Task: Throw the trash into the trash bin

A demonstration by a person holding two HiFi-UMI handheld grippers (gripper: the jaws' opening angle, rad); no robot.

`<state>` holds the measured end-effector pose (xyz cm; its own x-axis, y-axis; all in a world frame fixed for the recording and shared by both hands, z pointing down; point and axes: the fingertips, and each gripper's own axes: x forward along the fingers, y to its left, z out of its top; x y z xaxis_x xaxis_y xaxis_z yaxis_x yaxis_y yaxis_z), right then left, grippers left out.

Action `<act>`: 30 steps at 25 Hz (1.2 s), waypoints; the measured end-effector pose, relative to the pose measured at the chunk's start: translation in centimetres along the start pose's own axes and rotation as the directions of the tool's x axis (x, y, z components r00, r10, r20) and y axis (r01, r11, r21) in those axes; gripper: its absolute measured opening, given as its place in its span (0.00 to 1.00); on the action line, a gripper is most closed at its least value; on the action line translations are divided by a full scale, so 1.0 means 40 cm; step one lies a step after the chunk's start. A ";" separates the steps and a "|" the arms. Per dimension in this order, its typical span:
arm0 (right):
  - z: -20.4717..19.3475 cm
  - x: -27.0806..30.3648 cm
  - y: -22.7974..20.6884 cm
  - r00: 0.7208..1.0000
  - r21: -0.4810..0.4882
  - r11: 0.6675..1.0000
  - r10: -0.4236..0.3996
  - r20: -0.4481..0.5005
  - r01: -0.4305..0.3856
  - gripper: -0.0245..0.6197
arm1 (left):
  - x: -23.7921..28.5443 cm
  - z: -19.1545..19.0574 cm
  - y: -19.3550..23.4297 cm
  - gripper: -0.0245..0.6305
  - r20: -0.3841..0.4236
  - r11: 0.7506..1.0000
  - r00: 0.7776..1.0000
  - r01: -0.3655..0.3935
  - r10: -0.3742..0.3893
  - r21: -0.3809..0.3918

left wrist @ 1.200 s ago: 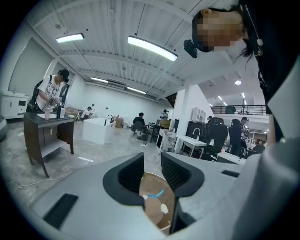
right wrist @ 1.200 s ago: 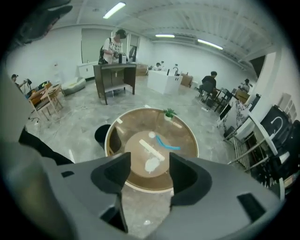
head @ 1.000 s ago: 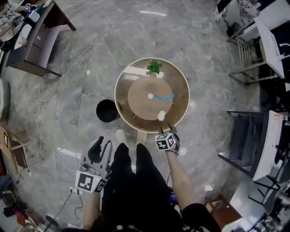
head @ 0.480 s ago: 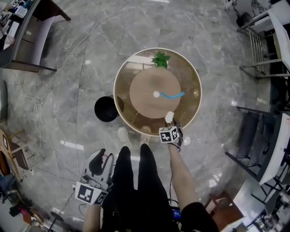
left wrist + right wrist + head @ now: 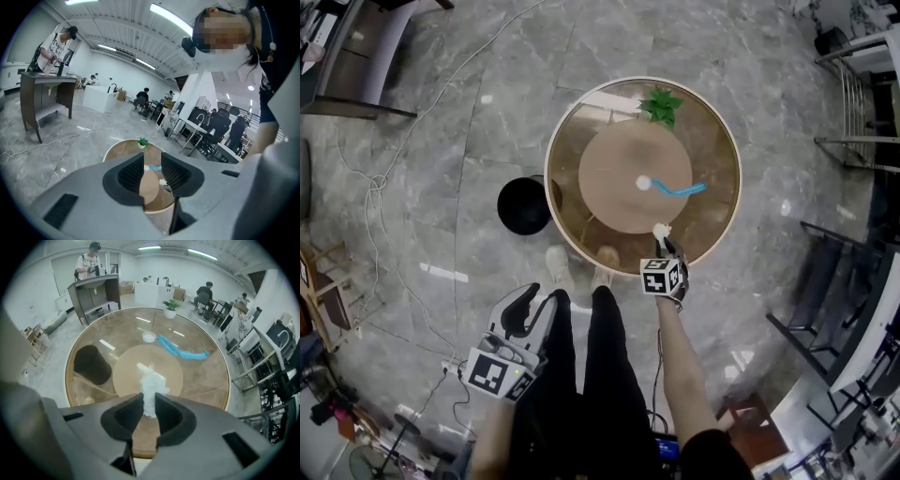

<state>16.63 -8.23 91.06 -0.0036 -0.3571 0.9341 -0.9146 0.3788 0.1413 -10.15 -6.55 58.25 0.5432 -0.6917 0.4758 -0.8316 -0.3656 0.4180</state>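
The right gripper (image 5: 149,408) points steeply down at the near edge of the round glass worktop (image 5: 712,159). Its fingers are closing on the crumpled white tissue (image 5: 151,385), which stands between them with the pads against it. The black bin (image 5: 523,206) stands on the floor just left of the worktop. A blue strip (image 5: 680,190), a small white piece (image 5: 643,183) and a potted plant (image 5: 661,103) lie farther out on the worktop. The left gripper (image 5: 152,171) hangs low beside the person's leg, fingers apart and empty. Each gripper's cube shows black-and-white square markers.
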 end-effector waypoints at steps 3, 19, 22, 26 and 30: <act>0.074 -0.042 0.053 0.996 -0.022 1.000 0.022 0.081 -0.020 0.16 | 0.037 -0.023 0.028 0.20 -0.034 1.000 0.999 -0.002 0.002 0.000; 0.532 -0.174 0.800 0.768 -0.482 0.758 0.596 0.236 -0.440 0.38 | -0.011 0.046 0.163 0.14 0.080 0.993 0.995 -0.051 0.059 -0.103; 0.557 -0.194 0.805 0.752 -0.491 0.752 0.607 0.257 -0.440 0.43 | -0.019 0.043 0.192 0.14 0.083 0.991 0.993 -0.070 0.080 -0.115; 0.537 -0.216 0.718 0.767 -0.430 0.795 0.571 0.292 -0.428 0.40 | -0.018 0.044 0.200 0.13 0.089 0.990 0.992 -0.079 0.089 -0.114; 0.522 -0.293 0.573 0.753 -0.262 0.850 0.527 0.394 -0.458 0.20 | -0.008 0.072 0.178 0.11 0.104 0.995 0.992 -0.061 0.069 -0.080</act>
<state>-12.72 -13.18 76.49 -0.6437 -0.4054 0.6491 -0.6698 0.7087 -0.2215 -16.59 -10.73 58.84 0.4693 -0.7766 0.4203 -0.8515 -0.2718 0.4485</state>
